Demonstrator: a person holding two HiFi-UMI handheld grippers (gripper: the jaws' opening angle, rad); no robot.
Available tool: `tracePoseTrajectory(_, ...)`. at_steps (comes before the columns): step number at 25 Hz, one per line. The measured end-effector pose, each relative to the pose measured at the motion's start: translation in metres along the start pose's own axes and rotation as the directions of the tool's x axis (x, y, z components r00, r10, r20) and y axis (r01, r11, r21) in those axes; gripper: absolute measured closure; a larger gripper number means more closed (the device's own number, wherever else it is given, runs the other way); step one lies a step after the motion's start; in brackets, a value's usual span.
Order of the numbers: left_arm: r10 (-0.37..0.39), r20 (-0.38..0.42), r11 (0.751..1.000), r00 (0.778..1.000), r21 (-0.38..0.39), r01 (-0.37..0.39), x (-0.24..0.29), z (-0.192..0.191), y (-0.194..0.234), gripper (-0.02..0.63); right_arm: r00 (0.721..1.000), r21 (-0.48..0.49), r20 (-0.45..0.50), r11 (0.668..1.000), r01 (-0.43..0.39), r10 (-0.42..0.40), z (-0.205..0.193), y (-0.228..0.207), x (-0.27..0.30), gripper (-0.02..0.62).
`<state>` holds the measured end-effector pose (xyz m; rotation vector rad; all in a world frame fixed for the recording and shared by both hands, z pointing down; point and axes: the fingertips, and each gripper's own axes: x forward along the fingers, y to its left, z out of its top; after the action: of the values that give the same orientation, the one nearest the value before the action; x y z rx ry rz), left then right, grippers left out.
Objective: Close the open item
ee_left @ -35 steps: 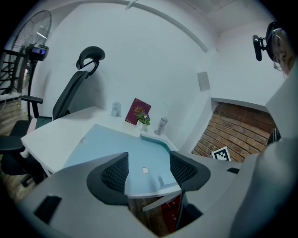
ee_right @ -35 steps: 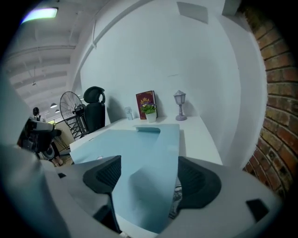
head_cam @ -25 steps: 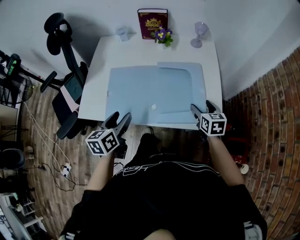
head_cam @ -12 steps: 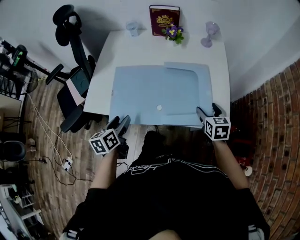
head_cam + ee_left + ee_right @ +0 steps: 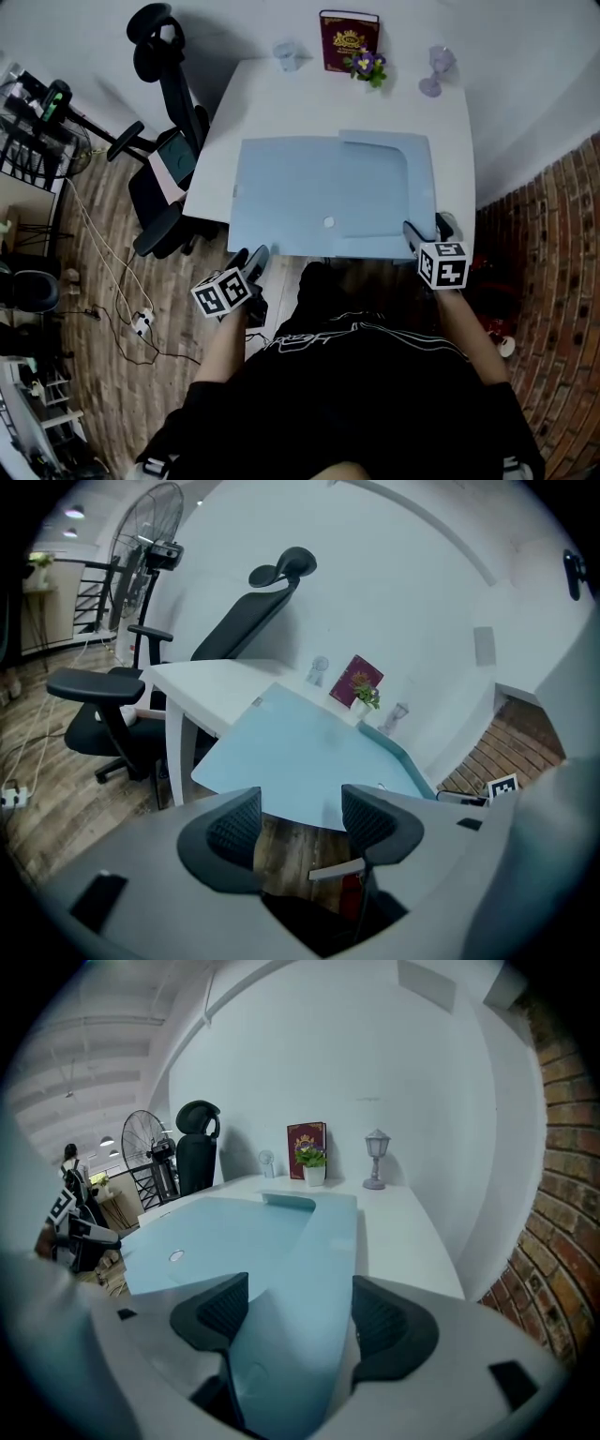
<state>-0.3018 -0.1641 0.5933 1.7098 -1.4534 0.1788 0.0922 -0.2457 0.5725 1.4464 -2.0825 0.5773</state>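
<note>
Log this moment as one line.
folder open on table | left tongs open, empty | right tongs open, folder edge between

The left gripper (image 5: 302,819) hangs short of the table's near edge with its two dark jaws apart and nothing between them but wooden floor (image 5: 295,841) below. Just beyond them a pale blue folder (image 5: 300,752) lies flat on the white table (image 5: 202,680), its near corner jutting out over the edge. At the far end against the wall stand a small glass (image 5: 319,670), a red book (image 5: 354,680), a little flowering plant (image 5: 367,698) and a goblet (image 5: 397,716), while a black office chair (image 5: 112,700) sits beside the table to the left with a standing fan (image 5: 142,527) behind it.
</note>
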Motion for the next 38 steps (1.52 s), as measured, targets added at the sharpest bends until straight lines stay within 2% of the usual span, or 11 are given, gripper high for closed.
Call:
tracePoseTrajectory(5, -0.012, -0.021, 1.0, 1.0, -0.024, 0.011, -0.011, -0.014, 0.002, 0.327, 1.0, -0.014, -0.001, 1.0, 0.009, -0.009, 0.0, 0.001, -0.001, 0.259)
tracePoseTrajectory(15, -0.064, -0.02, 0.986, 0.998, -0.156, 0.061, 0.014, -0.018, 0.014, 0.327, 1.0, -0.028, 0.0, 0.999, 0.022, -0.022, -0.003, 0.004, 0.0, 0.262)
tracePoseTrajectory(19, -0.088, -0.004, 0.984, 0.996, -0.157, 0.086, 0.027, -0.016, 0.011, 0.329, 1.0, -0.023, 0.0, 1.0, 0.018, -0.018, -0.002, 0.006, 0.001, 0.262)
tracePoseTrajectory(22, -0.129, 0.028, 0.979, 0.991, -0.158, 0.132, 0.029, -0.013, 0.002, 0.385, 1.0, -0.017, -0.001, 1.0, 0.012, -0.012, -0.002, 0.007, 0.0, 0.262)
tracePoseTrajectory(27, -0.171, 0.069, 0.979, 0.983, -0.104, 0.177, 0.019, 0.008, -0.013, 0.479, 1.0, 0.017, 0.0, 1.0, -0.01, 0.01, 0.002, 0.011, 0.003, 0.261)
tracePoseTrajectory(33, -0.231, 0.107, 0.972, 0.967, -0.022, 0.235, 0.003, 0.034, -0.036, 0.515, 1.0, 0.069, 0.01, 0.997, -0.029, 0.028, 0.007, 0.015, 0.004, 0.258)
tracePoseTrajectory(38, -0.237, 0.112, 0.968, 0.965, 0.107, 0.225, -0.007, 0.05, -0.06, 0.525, 0.998, 0.106, 0.016, 0.992, -0.067, 0.066, 0.009, 0.017, 0.004, 0.262)
